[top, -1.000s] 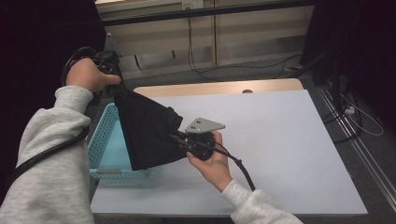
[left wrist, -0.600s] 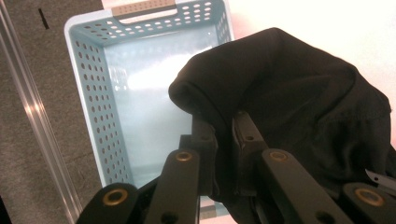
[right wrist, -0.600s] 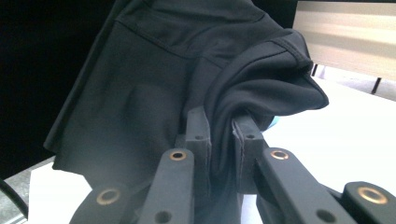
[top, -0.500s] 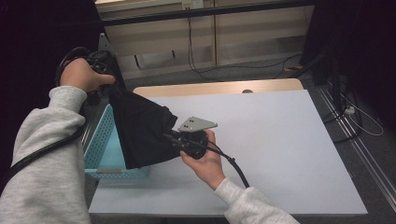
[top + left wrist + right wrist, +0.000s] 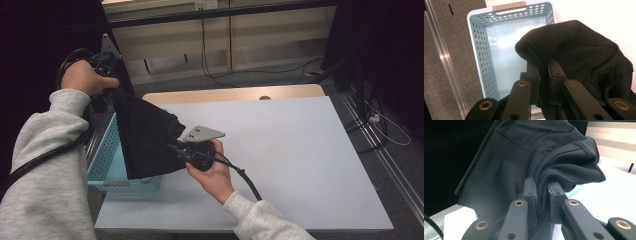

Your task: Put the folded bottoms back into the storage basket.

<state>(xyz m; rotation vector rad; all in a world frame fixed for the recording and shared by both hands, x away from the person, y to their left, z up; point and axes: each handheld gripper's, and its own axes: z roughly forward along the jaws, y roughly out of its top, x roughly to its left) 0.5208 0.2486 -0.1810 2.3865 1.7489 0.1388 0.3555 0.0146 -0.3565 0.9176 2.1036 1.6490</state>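
Observation:
A black garment (image 5: 145, 135) hangs stretched between both grippers over the left part of the table. My left gripper (image 5: 107, 82) is raised at the upper left, shut on the garment's (image 5: 584, 52) top fold; its jaws pinch the cloth above the basket. My right gripper (image 5: 176, 148) sits lower, near the table's middle left, shut on a bunched edge of the garment (image 5: 544, 152). A light blue perforated basket (image 5: 102, 155) stands at the table's left edge, under the cloth; its inside (image 5: 506, 57) looks bare.
The white table top (image 5: 300, 150) stretches to the right of the hands. A wooden strip (image 5: 235, 93) runs along its far edge. Cables (image 5: 370, 120) lie on the floor at the right. A metal rail (image 5: 446, 65) runs beside the basket.
My left gripper has risen and moved a little left, pulling the garment up taller over the basket. My right gripper has shifted slightly left with the cloth.

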